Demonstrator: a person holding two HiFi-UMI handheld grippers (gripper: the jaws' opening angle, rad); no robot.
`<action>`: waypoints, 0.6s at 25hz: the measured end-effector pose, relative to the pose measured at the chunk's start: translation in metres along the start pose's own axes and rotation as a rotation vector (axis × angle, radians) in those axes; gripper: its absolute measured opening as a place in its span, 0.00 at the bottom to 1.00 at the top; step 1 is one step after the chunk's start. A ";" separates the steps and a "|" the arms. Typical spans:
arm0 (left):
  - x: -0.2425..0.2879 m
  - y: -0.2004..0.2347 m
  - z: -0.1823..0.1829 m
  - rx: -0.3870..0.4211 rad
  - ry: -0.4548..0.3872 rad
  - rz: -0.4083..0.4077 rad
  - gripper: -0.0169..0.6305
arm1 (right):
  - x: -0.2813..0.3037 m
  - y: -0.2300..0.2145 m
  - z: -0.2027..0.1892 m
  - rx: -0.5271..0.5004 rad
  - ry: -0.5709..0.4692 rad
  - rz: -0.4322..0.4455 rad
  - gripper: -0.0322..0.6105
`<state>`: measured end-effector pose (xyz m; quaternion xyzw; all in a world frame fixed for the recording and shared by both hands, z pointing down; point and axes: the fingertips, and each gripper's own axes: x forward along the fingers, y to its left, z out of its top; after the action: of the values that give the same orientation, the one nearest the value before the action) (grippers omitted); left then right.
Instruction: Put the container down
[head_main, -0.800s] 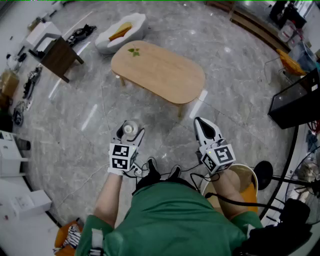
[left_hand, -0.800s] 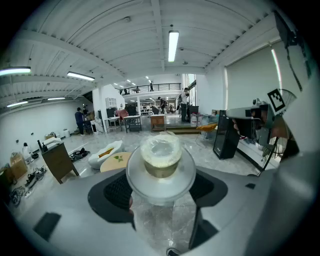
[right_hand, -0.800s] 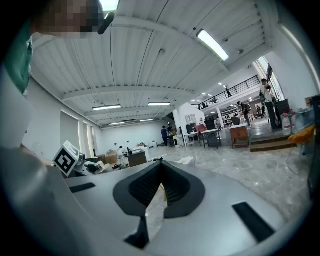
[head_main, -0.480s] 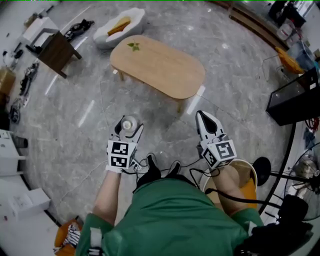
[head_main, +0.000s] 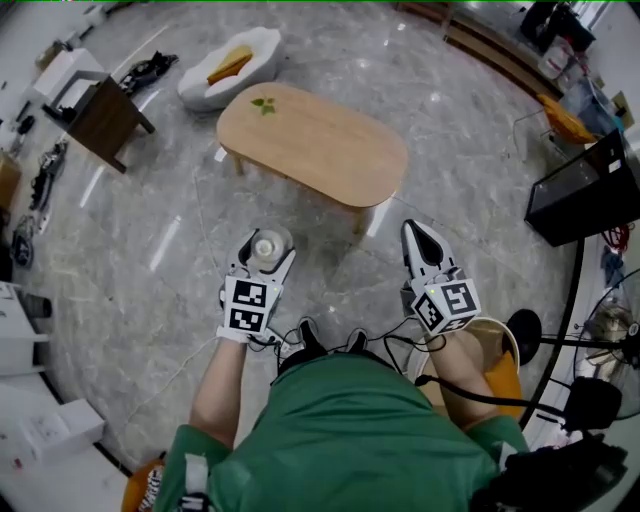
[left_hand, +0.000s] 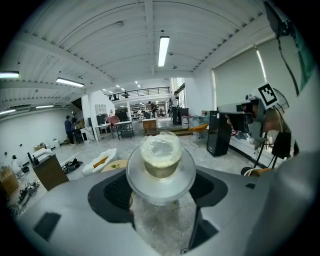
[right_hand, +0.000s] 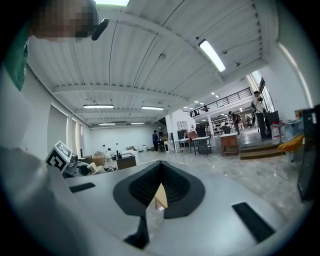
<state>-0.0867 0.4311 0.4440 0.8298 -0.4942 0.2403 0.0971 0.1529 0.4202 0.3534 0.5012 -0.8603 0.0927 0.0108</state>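
While still in left claw (head_main: 267, 246), container (left_hand: 160, 159) nearer wooden table (head_main: 312, 140) than before.

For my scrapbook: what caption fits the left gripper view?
Left gripper gripping a clear container, wooden table beyond.

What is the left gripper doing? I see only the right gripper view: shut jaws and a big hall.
Observer: The left gripper is clamped on a clear container with a round lid.
Operator: Is it set down yet?
Observer: No. The head view shows it in the air over the marble floor, short of the wooden table.
Operator: Anything on that table?
Observer: Only a small green thing near its far end.
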 end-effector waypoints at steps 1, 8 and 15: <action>0.001 0.006 0.000 0.005 -0.002 -0.011 0.55 | 0.004 0.004 0.002 -0.007 0.000 -0.016 0.07; 0.009 0.053 -0.010 0.007 -0.007 -0.065 0.55 | 0.030 0.037 0.000 -0.049 0.025 -0.103 0.07; 0.034 0.072 -0.009 0.011 0.004 -0.109 0.55 | 0.054 0.039 -0.009 -0.023 0.058 -0.141 0.07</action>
<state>-0.1384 0.3731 0.4626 0.8557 -0.4465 0.2391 0.1063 0.0916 0.3942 0.3623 0.5574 -0.8232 0.0964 0.0476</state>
